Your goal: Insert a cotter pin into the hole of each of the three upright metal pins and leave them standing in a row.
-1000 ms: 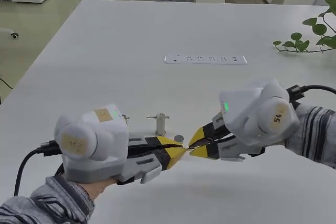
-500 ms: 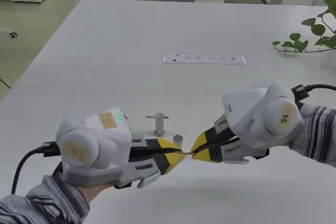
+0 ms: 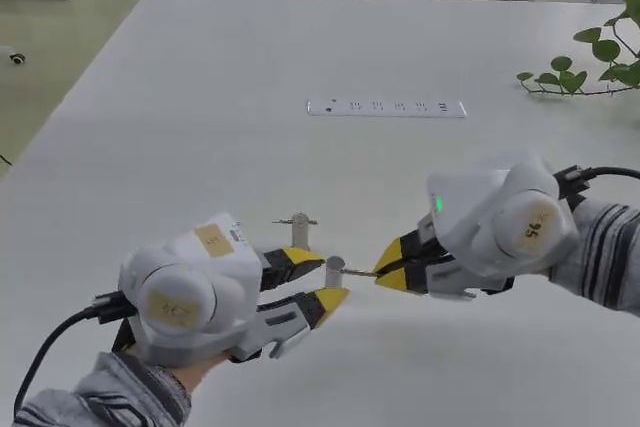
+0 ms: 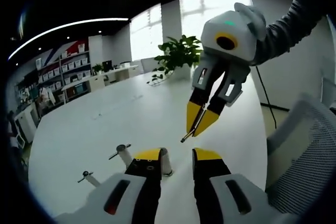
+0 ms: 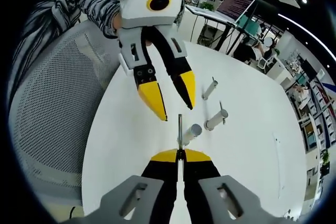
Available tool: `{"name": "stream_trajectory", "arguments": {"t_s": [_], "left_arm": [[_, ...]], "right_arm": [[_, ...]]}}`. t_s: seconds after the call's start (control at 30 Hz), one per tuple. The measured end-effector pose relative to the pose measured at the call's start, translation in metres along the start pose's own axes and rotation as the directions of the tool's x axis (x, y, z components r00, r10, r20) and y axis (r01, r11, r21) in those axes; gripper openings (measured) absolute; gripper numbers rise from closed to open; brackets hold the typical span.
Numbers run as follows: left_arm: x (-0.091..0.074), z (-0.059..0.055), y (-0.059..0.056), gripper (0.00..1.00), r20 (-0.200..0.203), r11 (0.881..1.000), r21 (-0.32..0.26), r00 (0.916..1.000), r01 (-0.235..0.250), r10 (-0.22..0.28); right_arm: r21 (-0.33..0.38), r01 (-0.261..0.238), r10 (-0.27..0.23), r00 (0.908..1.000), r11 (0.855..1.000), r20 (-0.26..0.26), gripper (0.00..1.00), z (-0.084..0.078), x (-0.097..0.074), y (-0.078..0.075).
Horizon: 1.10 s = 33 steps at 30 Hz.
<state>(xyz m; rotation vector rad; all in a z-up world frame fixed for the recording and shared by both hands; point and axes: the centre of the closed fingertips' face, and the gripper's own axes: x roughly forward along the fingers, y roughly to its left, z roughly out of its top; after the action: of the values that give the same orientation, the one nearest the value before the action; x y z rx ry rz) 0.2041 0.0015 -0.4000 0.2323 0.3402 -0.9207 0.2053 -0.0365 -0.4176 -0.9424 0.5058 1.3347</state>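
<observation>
Left claw [image 3: 330, 279] points right, jaws parted. Right claw [image 3: 384, 273] faces it tip to tip, just apart, jaws pinched on a cotter pin [image 5: 179, 124]. Left forearm [image 3: 100, 402] and right forearm [image 3: 605, 257] are sleeved.

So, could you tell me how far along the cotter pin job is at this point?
Done: the far pin and the middle pin each carry a cotter pin. In hand: the right gripper is shut on the third cotter pin, its tip close to the bare pin, which stands by the open left gripper's fingers. Remaining: push it through the hole and leave all three standing in a row.
</observation>
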Motion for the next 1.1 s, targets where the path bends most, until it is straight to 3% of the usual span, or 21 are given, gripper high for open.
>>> {"name": "stream_trajectory", "arguments": {"t_s": [0.33,0.73,1.0,1.07,1.1], "left_arm": [[0.014,-0.013,0.02,0.21,-0.005,0.989,-0.095,0.9933,-0.115,0.115],[0.028,-0.034,0.022,0.21,-0.055,0.966,-0.176,0.982,-0.188,0.181],[0.039,-0.046,0.02,0.19,-0.086,0.962,-0.191,0.9791,-0.198,0.184],[0.041,-0.048,0.02,0.18,-0.093,0.957,-0.206,0.9775,-0.205,0.189],[0.043,-0.049,0.019,0.18,-0.092,0.948,-0.246,0.9781,-0.204,0.187]], "right_arm": [[0.005,0.006,-0.005,0.999,1.0,-0.045,0.0,-0.023,0.013,-0.016],[0.0,-0.013,0.013,0.9981,1.0,-0.06,0.0,-0.034,0.03,-0.023],[-0.001,-0.028,0.028,0.9979,1.0,-0.058,0.0,-0.035,0.036,-0.024],[-0.004,-0.034,0.033,0.9975,0.999,-0.063,0.0,-0.036,0.036,-0.024],[-0.006,-0.034,0.034,0.9974,0.999,-0.063,0.0,-0.035,0.037,-0.023]]}}
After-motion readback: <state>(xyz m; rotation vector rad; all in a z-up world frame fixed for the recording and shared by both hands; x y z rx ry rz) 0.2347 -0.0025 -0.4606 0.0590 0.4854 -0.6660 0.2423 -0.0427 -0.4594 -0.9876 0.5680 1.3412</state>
